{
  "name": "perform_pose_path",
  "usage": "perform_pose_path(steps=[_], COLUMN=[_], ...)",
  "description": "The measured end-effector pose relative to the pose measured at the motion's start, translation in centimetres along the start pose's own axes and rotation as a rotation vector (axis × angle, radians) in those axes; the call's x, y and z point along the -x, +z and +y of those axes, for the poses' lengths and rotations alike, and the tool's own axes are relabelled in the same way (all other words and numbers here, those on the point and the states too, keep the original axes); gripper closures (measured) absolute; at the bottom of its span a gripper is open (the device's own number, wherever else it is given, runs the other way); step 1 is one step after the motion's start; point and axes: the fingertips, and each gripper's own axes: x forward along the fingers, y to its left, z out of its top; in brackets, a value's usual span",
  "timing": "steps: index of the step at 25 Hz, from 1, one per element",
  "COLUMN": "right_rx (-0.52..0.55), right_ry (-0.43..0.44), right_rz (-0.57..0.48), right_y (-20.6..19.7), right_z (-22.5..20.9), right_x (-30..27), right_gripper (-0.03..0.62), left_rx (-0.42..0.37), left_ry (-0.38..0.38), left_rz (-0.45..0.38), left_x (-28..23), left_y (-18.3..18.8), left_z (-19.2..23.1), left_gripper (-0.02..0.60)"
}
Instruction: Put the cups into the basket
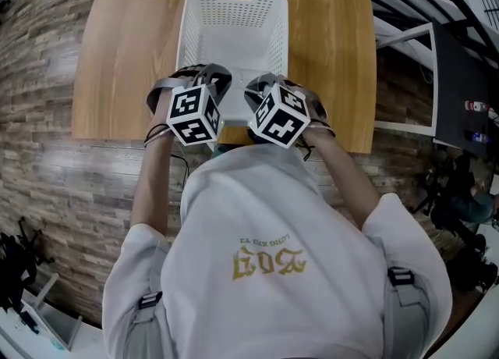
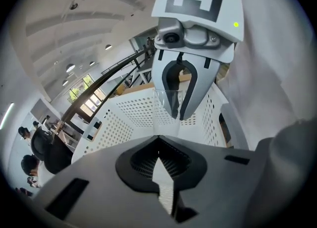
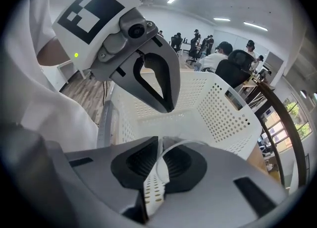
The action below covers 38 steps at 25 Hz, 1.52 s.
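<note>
R hand-held gripper (image 3: 159,142) is clamped on clear cup (image 3: 181,142) at the rim. White basket (image 3: 223,108) interior lies just ahead & below. L hand-held gripper (image 2: 158,142) is closed, empty, alongside.

wooden table (image 1: 125,61), white basket (image 1: 196,30) on it

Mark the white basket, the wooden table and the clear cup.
white basket (image 1: 234,12): head view, far wall.
wooden table (image 1: 125,61): head view, bare top left of basket.
clear cup (image 3: 172,145): right gripper view, rim between the jaws.

Clear cup (image 3: 188,142) above white perforated basket (image 1: 234,18)
</note>
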Motion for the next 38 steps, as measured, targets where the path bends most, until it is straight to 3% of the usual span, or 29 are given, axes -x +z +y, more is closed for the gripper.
perform_pose_path(steps=[4, 12, 21, 28, 33, 38], right_rx=[0.031, 0.182, 0.300, 0.343, 0.323, 0.343], right_ry=[0.035, -0.025, 0.015, 0.047, 0.079, 0.062], right_rz=[0.076, 0.149, 0.255, 0.343, 0.361, 0.393], right_y=[-0.4, 0.0, -0.5, -1.5, -1.5, -2.0], right_z=[0.4, 0.2, 1.0, 1.0, 1.5, 1.3], right_x=[-0.2, -0.5, -1.6, -3.6, -4.5, -5.0], right_gripper=[0.559, 0.560, 0.560, 0.560, 0.560, 0.560], left_rx=[-0.041, -0.229, -0.372, -0.434, -0.412, -0.448], left_ry=[-0.039, -0.156, -0.290, -0.353, -0.410, -0.421], left_rz=[0.025, 0.131, 0.183, 0.219, 0.203, 0.213], left_x=[-0.6, -0.9, -2.1, -3.7, -4.6, -5.3], left_y=[-0.3, -1.2, -2.0, -2.6, -2.8, -3.2], left_z=[0.0, -0.9, -1.8, -1.8, -2.0, -1.1], left_gripper=[0.577, 0.577, 0.577, 0.577, 0.577, 0.577])
